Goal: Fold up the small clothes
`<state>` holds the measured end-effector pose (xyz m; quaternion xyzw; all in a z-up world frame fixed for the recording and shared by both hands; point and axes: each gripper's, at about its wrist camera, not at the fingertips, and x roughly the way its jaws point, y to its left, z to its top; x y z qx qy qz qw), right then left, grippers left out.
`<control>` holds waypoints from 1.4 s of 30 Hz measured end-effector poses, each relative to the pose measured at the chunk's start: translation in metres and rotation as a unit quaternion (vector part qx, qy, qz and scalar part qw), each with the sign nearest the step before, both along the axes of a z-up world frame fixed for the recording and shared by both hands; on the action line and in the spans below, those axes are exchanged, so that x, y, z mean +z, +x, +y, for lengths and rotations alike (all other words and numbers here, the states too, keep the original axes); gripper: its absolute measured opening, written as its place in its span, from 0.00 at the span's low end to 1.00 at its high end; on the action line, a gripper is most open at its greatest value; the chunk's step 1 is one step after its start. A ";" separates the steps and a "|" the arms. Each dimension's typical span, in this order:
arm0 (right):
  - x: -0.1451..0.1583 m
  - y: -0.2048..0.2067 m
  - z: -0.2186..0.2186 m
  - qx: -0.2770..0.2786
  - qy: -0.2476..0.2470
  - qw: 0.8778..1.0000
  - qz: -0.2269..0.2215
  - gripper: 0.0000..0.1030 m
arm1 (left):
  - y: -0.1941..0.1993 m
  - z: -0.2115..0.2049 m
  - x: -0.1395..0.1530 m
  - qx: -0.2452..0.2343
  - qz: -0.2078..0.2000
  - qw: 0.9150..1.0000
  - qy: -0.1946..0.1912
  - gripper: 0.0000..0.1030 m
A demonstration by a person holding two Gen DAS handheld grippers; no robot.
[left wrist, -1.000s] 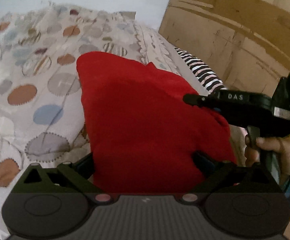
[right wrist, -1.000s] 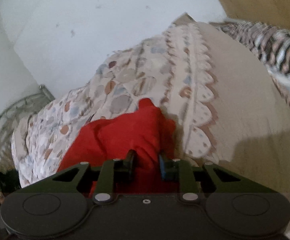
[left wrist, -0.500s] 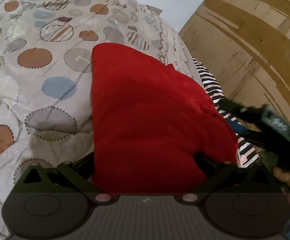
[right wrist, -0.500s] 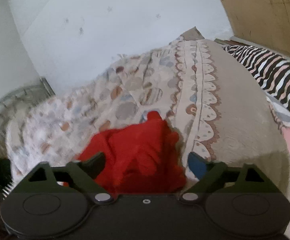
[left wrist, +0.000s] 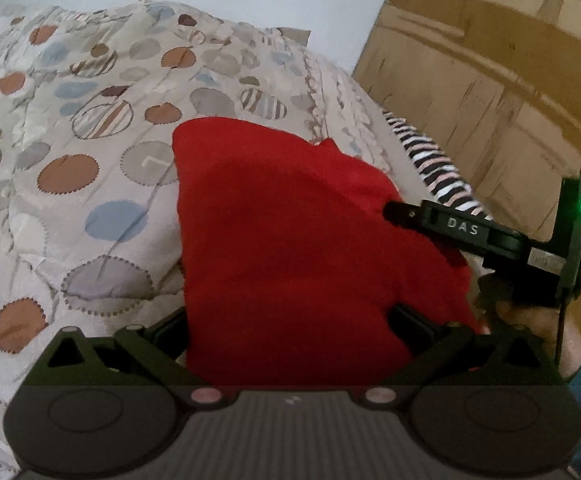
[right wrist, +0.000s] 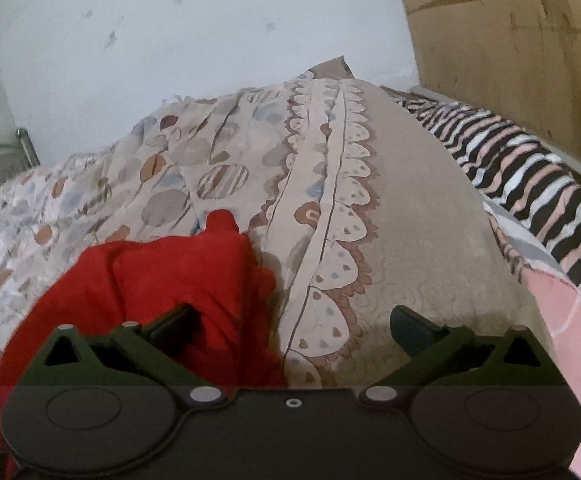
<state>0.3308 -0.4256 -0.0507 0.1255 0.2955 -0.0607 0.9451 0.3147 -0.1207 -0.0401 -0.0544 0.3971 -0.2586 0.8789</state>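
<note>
A red garment (left wrist: 290, 240) lies folded on the patterned bedspread (left wrist: 90, 160). My left gripper (left wrist: 290, 320) is open, its two fingers spread wide on either side of the garment's near edge. My right gripper (right wrist: 290, 322) is open; its left finger (right wrist: 170, 322) lies over the red garment (right wrist: 170, 276) and its right finger over the bedspread (right wrist: 370, 240). The right gripper also shows from the side in the left wrist view (left wrist: 394, 210), at the garment's right edge, held by a hand.
A black, white and pink striped cloth (right wrist: 530, 176) lies along the bed's right side, also visible in the left wrist view (left wrist: 434, 164). A wooden panel wall (left wrist: 490, 80) stands on the right and a white wall (right wrist: 170, 40) behind. A metal rack (right wrist: 2, 156) is far left.
My right gripper has opened and let go of the red garment, then moved back beside its right edge. The left gripper stays open around the near edge.
</note>
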 end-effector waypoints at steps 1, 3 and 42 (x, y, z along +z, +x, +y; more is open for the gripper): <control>-0.001 0.001 0.002 0.001 -0.011 1.000 -0.001 0.99 | -0.002 -0.005 -0.001 -0.002 -0.011 1.000 0.011 1.00; -0.006 0.002 0.002 0.003 -0.023 1.000 -0.006 0.99 | -0.006 -0.011 -0.002 -0.003 -0.027 0.999 0.021 1.00; -0.036 0.017 -0.027 0.069 0.112 0.990 -0.053 1.00 | -0.010 0.008 0.001 0.021 -0.036 0.999 -0.026 1.00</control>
